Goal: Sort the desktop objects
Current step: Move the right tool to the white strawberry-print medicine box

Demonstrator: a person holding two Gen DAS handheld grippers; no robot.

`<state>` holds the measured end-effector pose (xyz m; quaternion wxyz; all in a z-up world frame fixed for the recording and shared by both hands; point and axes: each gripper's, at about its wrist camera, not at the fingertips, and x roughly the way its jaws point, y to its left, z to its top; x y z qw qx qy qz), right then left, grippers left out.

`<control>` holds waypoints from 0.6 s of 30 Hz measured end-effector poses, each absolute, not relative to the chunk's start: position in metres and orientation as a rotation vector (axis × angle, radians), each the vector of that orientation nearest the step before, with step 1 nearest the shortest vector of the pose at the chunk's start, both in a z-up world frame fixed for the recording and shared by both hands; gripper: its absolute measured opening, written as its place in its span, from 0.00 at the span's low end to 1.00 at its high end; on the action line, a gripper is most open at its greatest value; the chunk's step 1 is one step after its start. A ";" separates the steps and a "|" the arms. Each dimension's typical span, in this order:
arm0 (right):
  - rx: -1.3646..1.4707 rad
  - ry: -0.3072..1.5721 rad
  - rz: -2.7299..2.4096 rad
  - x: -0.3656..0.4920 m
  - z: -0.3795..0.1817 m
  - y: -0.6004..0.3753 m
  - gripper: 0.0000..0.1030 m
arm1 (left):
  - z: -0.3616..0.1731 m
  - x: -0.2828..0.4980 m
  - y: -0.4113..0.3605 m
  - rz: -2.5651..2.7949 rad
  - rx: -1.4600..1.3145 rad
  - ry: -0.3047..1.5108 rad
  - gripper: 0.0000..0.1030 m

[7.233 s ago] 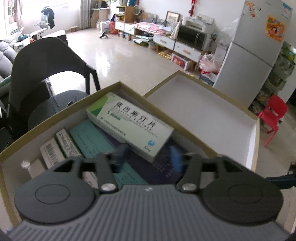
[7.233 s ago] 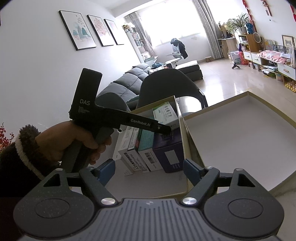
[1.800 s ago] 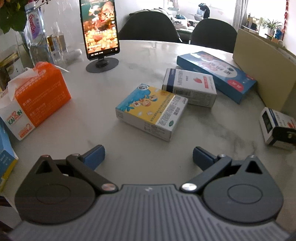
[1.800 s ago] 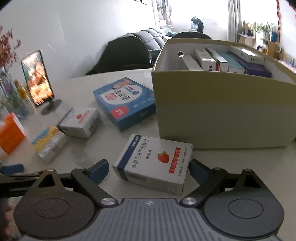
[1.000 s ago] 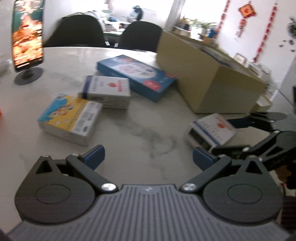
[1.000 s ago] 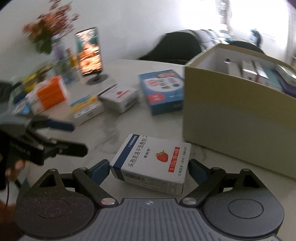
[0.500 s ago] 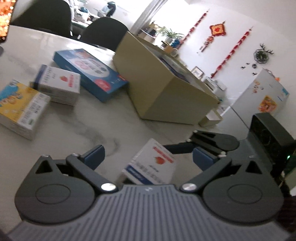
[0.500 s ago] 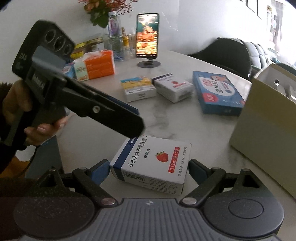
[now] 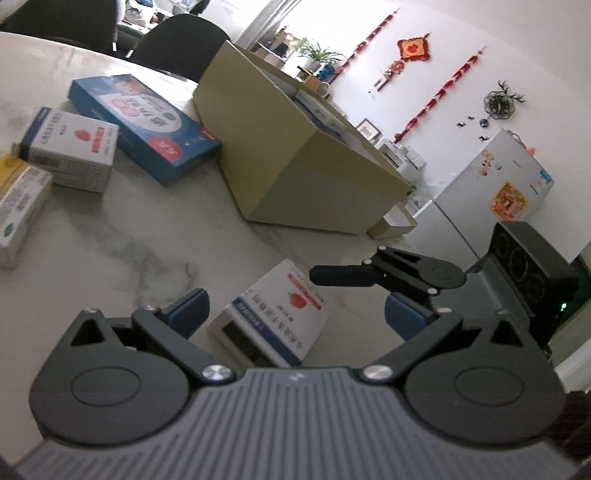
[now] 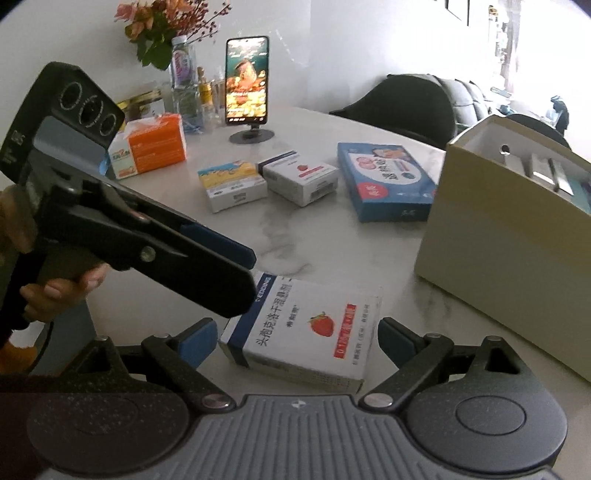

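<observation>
Right wrist view: the strawberry-marked box [image 10: 303, 328] is seen lying flat on the table [image 10: 332, 243], its long axis spanning the released right gripper [image 10: 295, 341], while the left gripper [image 10: 236, 273], likewise released, is held beside it, the cardboard bin [image 10: 517, 236] beyond.

Daylight, bright, both views. Left wrist view: blown-out window [image 9: 273, 26] far ahead of the left tongs [image 9: 295, 312] and slightly left; white wall to the upper right overexposed. White marble-veined counter [image 9: 122, 236] ahead carries soft sheen and only faint shadows. Image soft overall; print on the white strawberry-marked carton [image 9: 284, 314] between the fingers smeared.

Right wrist view: sharper; carton text legible. Window glare at the far upper right of the right tongs [image 10: 295, 341]. Fisheye bending strong at the edges; corners vignetted black. Tan cardboard box [image 10: 517, 236], ahead right, has its near face shaded.
</observation>
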<state>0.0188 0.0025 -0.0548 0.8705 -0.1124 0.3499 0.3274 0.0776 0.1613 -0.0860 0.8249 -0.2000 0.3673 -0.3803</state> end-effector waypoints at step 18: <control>-0.099 0.855 0.728 -0.006 -0.055 -0.013 0.82 | -0.090 0.083 0.156 -0.841 -0.447 0.807 1.00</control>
